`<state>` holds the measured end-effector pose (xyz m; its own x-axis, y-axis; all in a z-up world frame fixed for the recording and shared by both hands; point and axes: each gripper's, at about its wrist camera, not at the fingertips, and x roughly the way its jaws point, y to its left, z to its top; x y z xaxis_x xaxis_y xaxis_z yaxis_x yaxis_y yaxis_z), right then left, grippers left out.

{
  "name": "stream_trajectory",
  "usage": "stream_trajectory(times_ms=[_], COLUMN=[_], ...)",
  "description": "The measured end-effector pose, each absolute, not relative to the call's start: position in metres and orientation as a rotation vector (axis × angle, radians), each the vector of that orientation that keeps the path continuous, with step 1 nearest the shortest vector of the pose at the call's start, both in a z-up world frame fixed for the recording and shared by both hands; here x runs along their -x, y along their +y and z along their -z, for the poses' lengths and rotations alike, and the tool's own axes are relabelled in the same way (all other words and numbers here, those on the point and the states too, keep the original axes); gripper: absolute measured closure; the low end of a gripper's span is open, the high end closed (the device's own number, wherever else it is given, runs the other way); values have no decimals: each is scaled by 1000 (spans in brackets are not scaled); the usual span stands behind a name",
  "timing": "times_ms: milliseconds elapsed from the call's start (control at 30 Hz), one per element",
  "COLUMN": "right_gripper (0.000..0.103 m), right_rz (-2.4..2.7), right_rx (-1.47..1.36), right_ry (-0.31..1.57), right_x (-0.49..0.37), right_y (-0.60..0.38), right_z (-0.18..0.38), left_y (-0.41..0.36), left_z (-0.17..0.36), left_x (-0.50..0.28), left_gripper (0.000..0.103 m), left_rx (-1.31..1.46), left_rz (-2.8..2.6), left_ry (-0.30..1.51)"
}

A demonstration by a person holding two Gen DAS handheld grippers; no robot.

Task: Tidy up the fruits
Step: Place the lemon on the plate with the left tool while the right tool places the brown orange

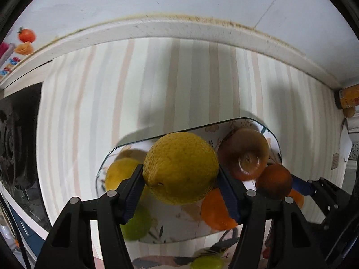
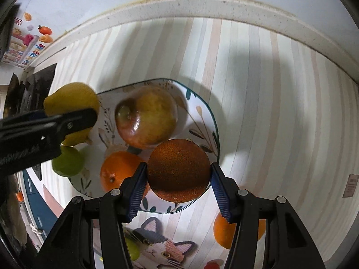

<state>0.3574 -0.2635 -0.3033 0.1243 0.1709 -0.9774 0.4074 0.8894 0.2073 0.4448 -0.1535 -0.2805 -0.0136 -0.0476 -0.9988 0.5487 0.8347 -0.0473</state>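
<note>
A: Looking down the left gripper (image 1: 180,180), I see its jaws clenched on a big, pebbly-skinned yellow lemon (image 1: 180,168), one blue pad on each side of it.

B: And the right gripper (image 2: 178,176)?

A: Its jaws are grasping a dark, rough-skinned orange (image 2: 178,170) the same way. That orange hangs over the near right edge of the glass plate with the painted leaf pattern (image 2: 202,112).

B: Is the lemon over that plate too?

A: From the left wrist view it hangs above the plate's middle. From the right wrist view it sits at the plate's far left edge, half hidden by the left gripper's black finger.

B: What lies on the plate itself?

A: A red-and-yellow apple (image 2: 145,116) at the far side, a bright orange (image 2: 119,171) nearer and just left of the held one, and a green round fruit (image 2: 67,161) at the left rim. In the left wrist view a second yellow fruit (image 1: 119,173) shows at the left too.

B: Anything off the plate?

A: Another orange fruit (image 2: 224,231) lies on the striped bench cover (image 2: 280,112), near right, partly behind the right gripper. A picture of a cat (image 2: 157,244) is printed on the cover at the near side, with another green fruit (image 2: 133,250) beside it.
</note>
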Motion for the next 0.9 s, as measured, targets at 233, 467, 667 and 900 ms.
stream_trajectory(times_ms=[233,467,667,900], right_gripper=[44,42,9,7], right_rz=[161,156,183,233], right_rx=[-502,-532,-530,-430], right_ry=[1462,1484,1465,1462], right_x=[-357,-361,-363,-356], right_y=[-256,-259,-262,-259], right_z=[315,318,304,283], left_y=[-163,-163,-155,-131], left_z=[298,319,304,272], left_x=[-446,-455,-464,-454], left_gripper=[41,41,25,10], left_rx=[-446,-393,-344,-324], left_rz=[512,490,474,451], left_ry=[1562,1635,1587,1517])
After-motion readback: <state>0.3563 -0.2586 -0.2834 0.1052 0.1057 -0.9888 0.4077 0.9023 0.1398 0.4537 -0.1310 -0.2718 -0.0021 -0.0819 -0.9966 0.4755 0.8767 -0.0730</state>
